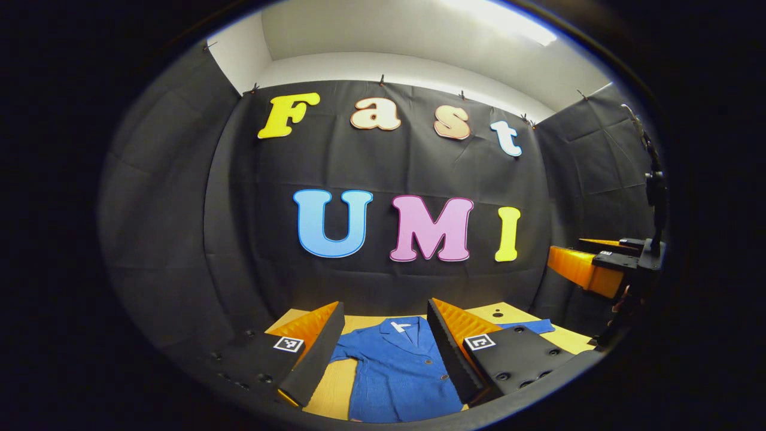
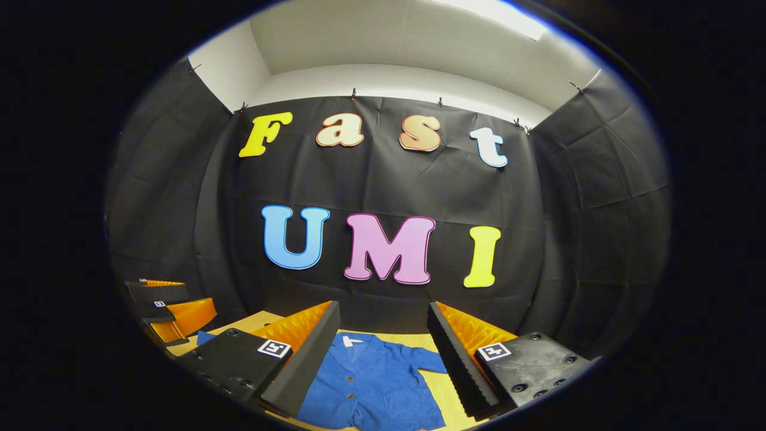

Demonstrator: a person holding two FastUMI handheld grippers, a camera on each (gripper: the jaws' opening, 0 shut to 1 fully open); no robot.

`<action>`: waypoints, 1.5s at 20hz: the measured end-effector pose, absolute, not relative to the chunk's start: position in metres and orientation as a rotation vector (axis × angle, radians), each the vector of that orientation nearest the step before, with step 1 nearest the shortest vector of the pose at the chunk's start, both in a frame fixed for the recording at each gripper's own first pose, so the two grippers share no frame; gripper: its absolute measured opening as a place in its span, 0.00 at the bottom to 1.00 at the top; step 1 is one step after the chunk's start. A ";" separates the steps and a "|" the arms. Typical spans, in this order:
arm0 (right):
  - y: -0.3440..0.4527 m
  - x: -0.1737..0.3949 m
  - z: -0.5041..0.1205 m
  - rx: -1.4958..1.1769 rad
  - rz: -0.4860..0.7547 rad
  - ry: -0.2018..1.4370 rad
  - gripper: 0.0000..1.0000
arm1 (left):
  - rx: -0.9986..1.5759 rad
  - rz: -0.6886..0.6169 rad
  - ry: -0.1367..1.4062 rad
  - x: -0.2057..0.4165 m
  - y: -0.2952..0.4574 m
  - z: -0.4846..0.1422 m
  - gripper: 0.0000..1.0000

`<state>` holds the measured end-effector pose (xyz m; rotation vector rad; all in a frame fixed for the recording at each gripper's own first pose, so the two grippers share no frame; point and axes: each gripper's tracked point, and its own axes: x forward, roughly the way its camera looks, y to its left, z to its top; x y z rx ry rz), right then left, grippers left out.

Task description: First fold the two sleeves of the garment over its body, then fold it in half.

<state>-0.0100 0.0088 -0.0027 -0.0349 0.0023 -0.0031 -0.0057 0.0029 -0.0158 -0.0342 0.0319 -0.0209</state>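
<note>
A blue knitted button-front garment (image 1: 398, 371) lies flat on the wooden table (image 1: 336, 389), collar and white label toward the back wall. One sleeve (image 1: 532, 326) reaches out past my finger. My left gripper (image 1: 385, 303) hangs above it, open, with nothing between its fingers. In the right gripper view the garment (image 2: 371, 386) lies below my right gripper (image 2: 383, 303), which is open too and holds nothing. A short sleeve (image 2: 428, 360) spreads sideways there. Each gripper shows at the other's side: the right gripper (image 1: 577, 257), the left gripper (image 2: 176, 302).
Black cloth walls close the booth at the back and on both sides. The table's (image 2: 447, 392) far edge meets the back wall just beyond the collar. A black stand (image 1: 655, 191) rises at the right edge of the left gripper view.
</note>
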 end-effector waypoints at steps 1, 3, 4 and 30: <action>0.010 -0.012 -0.003 -0.036 -0.002 0.001 0.98 | -0.037 -0.017 0.031 -0.006 0.005 -0.015 0.80; 0.012 -0.013 -0.002 -0.035 0.000 0.001 0.97 | -0.044 -0.009 0.028 -0.010 0.008 -0.016 0.80; 0.013 -0.013 -0.001 -0.037 -0.001 0.002 0.97 | -0.045 -0.004 0.027 -0.013 0.010 -0.017 0.80; -0.005 0.064 -0.076 -0.032 0.021 0.158 0.97 | -0.058 0.078 0.026 0.011 0.009 -0.026 0.80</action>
